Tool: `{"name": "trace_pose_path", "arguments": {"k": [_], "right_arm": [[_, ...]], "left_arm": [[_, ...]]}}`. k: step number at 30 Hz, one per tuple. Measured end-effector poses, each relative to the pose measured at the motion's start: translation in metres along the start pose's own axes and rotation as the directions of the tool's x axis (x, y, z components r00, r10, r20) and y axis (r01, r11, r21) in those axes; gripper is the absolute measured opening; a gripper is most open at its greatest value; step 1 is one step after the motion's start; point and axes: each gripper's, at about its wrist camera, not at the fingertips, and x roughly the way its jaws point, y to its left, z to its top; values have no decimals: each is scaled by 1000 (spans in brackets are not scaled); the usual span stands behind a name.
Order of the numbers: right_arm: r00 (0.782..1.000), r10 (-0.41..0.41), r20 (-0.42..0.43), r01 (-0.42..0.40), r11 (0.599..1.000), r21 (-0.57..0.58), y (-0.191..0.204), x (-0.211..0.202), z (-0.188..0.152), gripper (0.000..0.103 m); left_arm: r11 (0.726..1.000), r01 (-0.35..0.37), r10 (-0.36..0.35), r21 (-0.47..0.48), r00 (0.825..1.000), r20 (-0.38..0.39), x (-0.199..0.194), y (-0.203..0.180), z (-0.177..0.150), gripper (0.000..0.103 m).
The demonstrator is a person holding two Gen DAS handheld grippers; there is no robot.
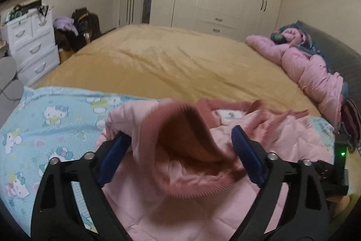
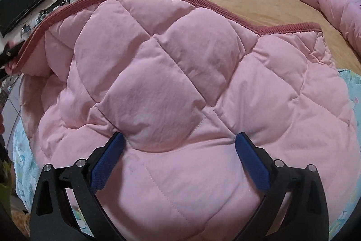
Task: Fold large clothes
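the pale pink quilted puffer jacket with darker pink ribbed trim (image 2: pixel 171 73) lies on the light blue cartoon-print sheet (image 1: pixel 52 119) at the bottom of both frames, near the edge of the bed with the mustard yellow cover (image 1: pixel 171 60). the left gripper (image 1: pixel 180 146) stands wide open, and the ribbed cuff or hem (image 1: pixel 180 128) sits loose and blurred between its blue pads, not pressed by them. the right gripper (image 2: pixel 180 146) is also wide open over the quilted panel, holding nothing. the risk, as i judge it, is that the puffy filling springs back and the loose ribbed part unrolls, so a fold would not stay. a new grasp may also catch only the top layer, and then the jacket would slide on the smooth sheet toward the lower left, off the bed edge. the other pink padded garment (image 1: pixel 309 67) at the right of the frame is well apart.
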Motion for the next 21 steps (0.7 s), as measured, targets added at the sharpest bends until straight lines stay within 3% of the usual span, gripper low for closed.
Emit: {"name": "trace_pose_path", "arguments": {"k": [1, 4, 7, 10, 11, 12, 13, 15, 19, 20, 21], "right_arm": [[1000, 7, 2, -7, 1000, -3, -2, 0, 1, 99], [998, 59, 26, -59, 998, -5, -13, -18, 7, 98], [989, 63, 131, -66, 998, 21, -35, -52, 6, 98], [974, -90, 210, 76, 994, 74, -70, -83, 6, 98], [963, -176, 205, 160, 983, 91, -80, -87, 7, 98], [940, -296, 173, 284, 955, 91, -92, -88, 8, 98], [922, -362, 139, 353, 932, 84, -102, -85, 9, 98], [921, -369, 127, 358, 928, 101, -119, -84, 7, 98], [954, -281, 100, 261, 950, 173, -141, -73, 7, 97], [955, -286, 84, 267, 946, 182, -142, -67, 10, 90], [958, -280, 65, 264, 947, 185, -141, -60, 12, 80]], "left_arm": [[1000, -6, 6, 9, 1000, 23, -5, -2, 1, 94], [997, -48, 41, 53, 992, 122, -27, -7, 4, 94], [990, -102, 89, 100, 988, 125, -27, -1, -2, 94], [984, -148, 148, 102, 989, 9, 0, 20, -19, 94], [986, -144, 148, 78, 988, -47, 12, 31, -28, 94], [988, -149, 153, 49, 984, -89, 22, 41, -36, 94], [989, -143, 146, 33, 983, -110, 28, 46, -42, 94], [994, -112, 110, 2, 978, -176, 44, 57, -56, 94], [997, -83, 82, 7, 969, -231, 62, 57, -66, 94], [998, -60, 58, -2, 969, -239, 67, 56, -67, 93], [999, -49, 45, -12, 969, -245, 69, 55, -67, 79]]}}
